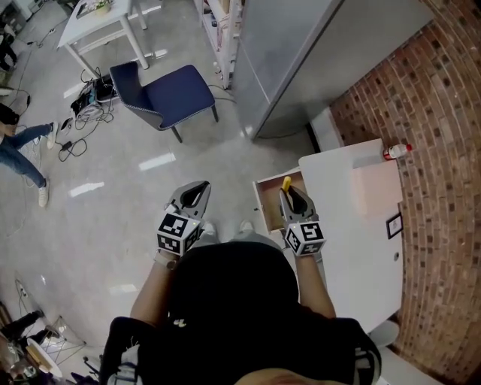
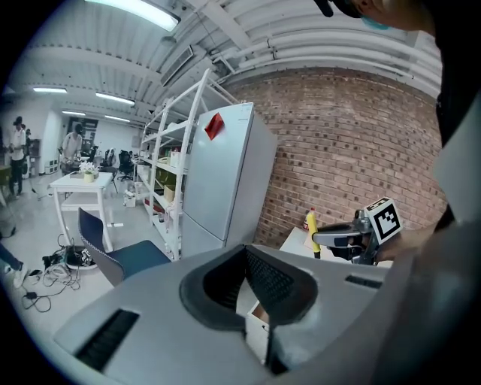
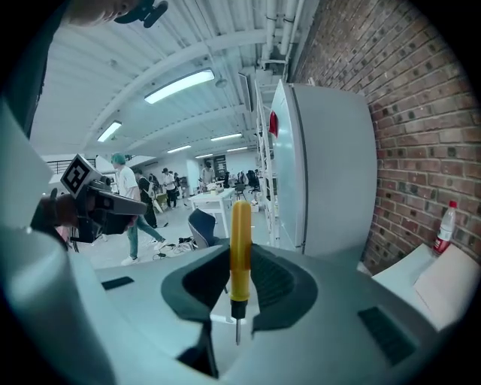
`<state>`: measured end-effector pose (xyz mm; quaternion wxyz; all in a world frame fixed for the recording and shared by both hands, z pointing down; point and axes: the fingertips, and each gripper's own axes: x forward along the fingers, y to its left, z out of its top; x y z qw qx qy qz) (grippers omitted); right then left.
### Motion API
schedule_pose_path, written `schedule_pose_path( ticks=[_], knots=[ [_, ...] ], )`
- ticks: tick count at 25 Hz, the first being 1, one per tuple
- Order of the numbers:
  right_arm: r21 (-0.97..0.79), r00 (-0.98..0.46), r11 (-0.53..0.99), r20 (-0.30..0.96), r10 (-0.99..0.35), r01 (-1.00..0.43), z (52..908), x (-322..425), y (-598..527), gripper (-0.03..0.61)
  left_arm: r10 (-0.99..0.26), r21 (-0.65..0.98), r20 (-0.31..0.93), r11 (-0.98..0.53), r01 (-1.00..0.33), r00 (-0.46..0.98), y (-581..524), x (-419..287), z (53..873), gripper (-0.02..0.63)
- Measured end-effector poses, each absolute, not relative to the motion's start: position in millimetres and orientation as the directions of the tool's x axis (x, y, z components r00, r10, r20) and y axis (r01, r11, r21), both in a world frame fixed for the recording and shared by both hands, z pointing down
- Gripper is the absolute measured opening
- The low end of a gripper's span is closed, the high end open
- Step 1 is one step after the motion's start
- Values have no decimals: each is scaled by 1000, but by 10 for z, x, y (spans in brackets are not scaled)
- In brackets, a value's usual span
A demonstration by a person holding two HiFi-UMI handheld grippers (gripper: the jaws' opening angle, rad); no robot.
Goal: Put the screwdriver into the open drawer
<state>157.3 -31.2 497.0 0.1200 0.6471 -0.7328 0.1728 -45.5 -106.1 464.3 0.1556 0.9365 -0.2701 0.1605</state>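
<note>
A screwdriver point(image 3: 240, 252) with a yellow handle stands upright between my right gripper's point(image 3: 229, 316) jaws, which are shut on it with the metal tip pointing down. In the head view the right gripper point(image 1: 290, 195) hovers over the open drawer point(image 1: 261, 203) of a white cabinet point(image 1: 353, 225), and the yellow handle point(image 1: 286, 183) pokes out ahead of it. My left gripper point(image 1: 198, 186) is shut on nothing and hangs over the floor, left of the drawer. A corner of the drawer point(image 2: 254, 329) shows past the left gripper point(image 2: 259, 319). The right gripper point(image 2: 340, 239) is at the right of that view.
A red-capped bottle point(image 1: 397, 151) lies at the cabinet's far end by the brick wall point(image 1: 443, 113). A grey fridge point(image 1: 301, 60) stands behind the drawer. Further back on the floor are a blue chair point(image 1: 169, 94), a cable tangle point(image 1: 83, 113) and a white table point(image 1: 98, 22).
</note>
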Motion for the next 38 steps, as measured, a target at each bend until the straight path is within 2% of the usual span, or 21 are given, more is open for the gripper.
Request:
schedule_pose_path(
  ticks=[19, 38],
  knots=[
    [-164, -232, 168, 542, -808, -972, 5916, 2034, -438, 89, -501, 195, 506, -727, -658, 703, -877, -267, 4948, 5],
    [-227, -279, 166, 693, -665, -960, 7218, 2298, -347, 89, -444, 195, 636, -700, -687, 632, -607, -67, 5391, 5]
  ],
)
